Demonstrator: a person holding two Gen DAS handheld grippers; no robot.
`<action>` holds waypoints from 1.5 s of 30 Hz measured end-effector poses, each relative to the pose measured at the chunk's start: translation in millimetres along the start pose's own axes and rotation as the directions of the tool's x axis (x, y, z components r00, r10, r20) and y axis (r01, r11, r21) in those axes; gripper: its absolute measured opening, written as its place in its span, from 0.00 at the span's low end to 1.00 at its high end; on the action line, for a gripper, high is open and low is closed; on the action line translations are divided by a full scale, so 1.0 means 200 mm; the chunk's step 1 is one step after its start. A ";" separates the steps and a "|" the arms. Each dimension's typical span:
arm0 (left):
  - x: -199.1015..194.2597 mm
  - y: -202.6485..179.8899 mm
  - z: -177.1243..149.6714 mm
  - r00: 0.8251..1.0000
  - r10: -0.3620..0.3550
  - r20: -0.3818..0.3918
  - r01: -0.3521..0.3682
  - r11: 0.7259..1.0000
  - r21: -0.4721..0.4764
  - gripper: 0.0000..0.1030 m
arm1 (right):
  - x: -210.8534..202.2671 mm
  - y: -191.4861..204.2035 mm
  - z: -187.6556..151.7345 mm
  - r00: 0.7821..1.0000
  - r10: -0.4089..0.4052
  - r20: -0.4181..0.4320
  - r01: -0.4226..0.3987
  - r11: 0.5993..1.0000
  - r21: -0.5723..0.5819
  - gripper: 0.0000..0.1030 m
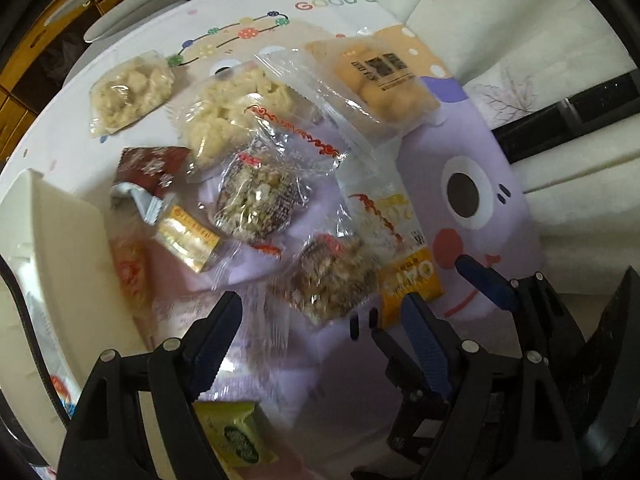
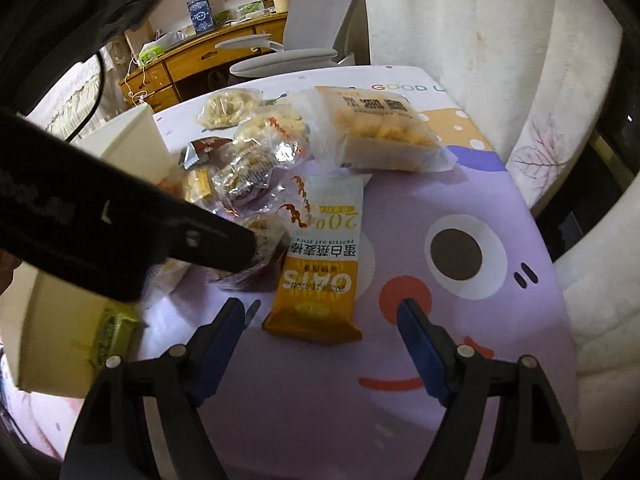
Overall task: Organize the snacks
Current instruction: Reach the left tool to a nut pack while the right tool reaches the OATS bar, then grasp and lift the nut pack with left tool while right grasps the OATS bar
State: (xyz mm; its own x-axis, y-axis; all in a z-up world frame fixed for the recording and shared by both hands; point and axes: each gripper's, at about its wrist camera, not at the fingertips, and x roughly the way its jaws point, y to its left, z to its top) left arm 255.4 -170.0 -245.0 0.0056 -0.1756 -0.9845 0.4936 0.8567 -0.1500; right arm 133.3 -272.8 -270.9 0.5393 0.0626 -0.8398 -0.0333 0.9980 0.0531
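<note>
My left gripper (image 1: 320, 328) and right gripper (image 2: 320, 324) both hang spread, empty. Snacks (image 1: 256, 200) lie heaped mid-frame; oat bar (image 2: 320, 264) just ahead. Slippery overlapping wrappers could drag neighbours or slide from my pinch.

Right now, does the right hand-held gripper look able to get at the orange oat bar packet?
Probably yes. The right hand-held gripper is open, and the oat bar packet lies flat just ahead of its fingers, with bare mat between. The left hand-held gripper hovers off to the side, over the walnut snacks.
</note>
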 end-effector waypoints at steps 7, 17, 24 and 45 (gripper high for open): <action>0.14 -0.02 0.06 0.999 0.031 -0.031 -0.030 0.999 0.044 0.78 | 0.08 0.01 0.01 1.000 -0.012 0.022 0.012 1.000 -0.028 0.66; 0.24 -0.03 0.12 0.998 -0.021 -0.059 0.024 0.999 0.041 0.70 | 0.12 0.01 0.03 0.998 -0.042 0.042 0.045 0.996 -0.079 0.51; 0.26 -0.02 0.13 0.997 -0.035 -0.075 0.039 0.998 0.045 0.67 | 0.12 0.02 0.04 0.999 -0.033 0.025 0.035 0.994 -0.104 0.45; 0.28 -0.03 0.17 0.991 0.037 -0.132 -0.035 0.999 0.014 0.50 | -0.10 -0.12 -0.09 0.995 -0.093 -0.031 0.091 0.994 -0.059 0.41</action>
State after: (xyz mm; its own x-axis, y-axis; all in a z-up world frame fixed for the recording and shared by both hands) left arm 282.3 -201.9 -296.7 -0.0911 -0.0787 -0.9927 0.5053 0.8554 -0.1142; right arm 109.1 -297.4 -265.1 0.5138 -0.0304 -0.8573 -0.0340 0.9979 -0.0557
